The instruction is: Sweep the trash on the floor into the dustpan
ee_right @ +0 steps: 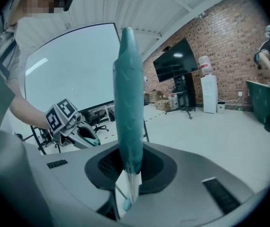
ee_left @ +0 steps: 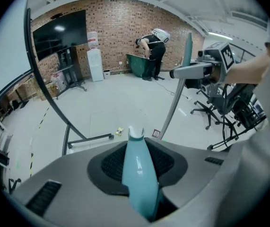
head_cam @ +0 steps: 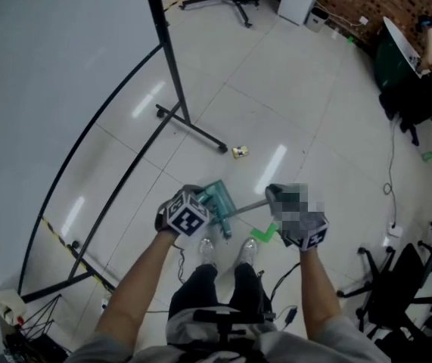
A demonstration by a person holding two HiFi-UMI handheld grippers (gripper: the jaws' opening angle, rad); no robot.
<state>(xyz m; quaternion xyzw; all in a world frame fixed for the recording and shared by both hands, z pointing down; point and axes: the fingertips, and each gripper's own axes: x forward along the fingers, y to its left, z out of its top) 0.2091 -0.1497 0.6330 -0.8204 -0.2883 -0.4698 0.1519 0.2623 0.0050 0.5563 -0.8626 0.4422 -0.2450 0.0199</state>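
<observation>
1. Left tool [ee_left: 138, 171] clamped on the teal plastic dustpan [head_cam: 219, 197]: its handle looks stiff and light.
2. Right tool [ee_right: 127, 176] clamped on the teal broom handle [ee_right: 128, 103].
3. Small yellow wrapper [head_cam: 239, 152] lies on the pale tiled floor [head_cam: 291, 112] beyond the dustpan; I judge it featherlight.

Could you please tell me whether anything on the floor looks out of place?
Yes: a small yellowish scrap lies loose on the pale tile floor, just beyond the foot of the black stand. It looks like stray litter, lying ahead of the teal dustpan and not yet swept in.
</observation>
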